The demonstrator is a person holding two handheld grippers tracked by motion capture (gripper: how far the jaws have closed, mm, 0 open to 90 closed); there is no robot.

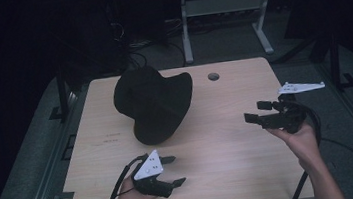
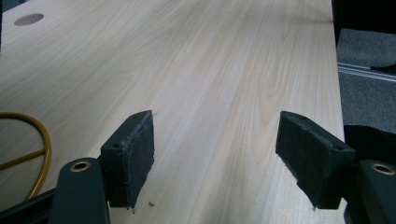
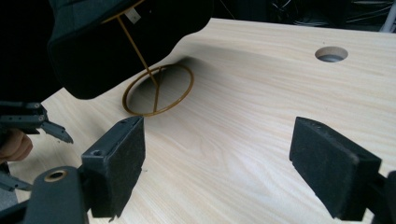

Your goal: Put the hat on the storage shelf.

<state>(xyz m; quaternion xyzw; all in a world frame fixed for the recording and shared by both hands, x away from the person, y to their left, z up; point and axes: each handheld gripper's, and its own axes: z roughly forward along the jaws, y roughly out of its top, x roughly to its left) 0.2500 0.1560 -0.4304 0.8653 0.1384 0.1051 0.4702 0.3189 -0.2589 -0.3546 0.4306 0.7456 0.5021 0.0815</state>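
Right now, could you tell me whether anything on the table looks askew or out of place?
The black hat sits tilted on its gold wire stand, drooping to one side. Nothing is spilled or damaged.

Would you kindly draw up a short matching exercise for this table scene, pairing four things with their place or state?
Things:
1. black hat
2. gold wire stand
3. round cable hole
4. right hand-held gripper

Descriptions:
A. jaws open, nothing between them
B. ring base flat on the table, stem rising into the hat
C. perched on a stand
D. in the tabletop near the far edge

Pairs: 1-C, 2-B, 3-D, 4-A
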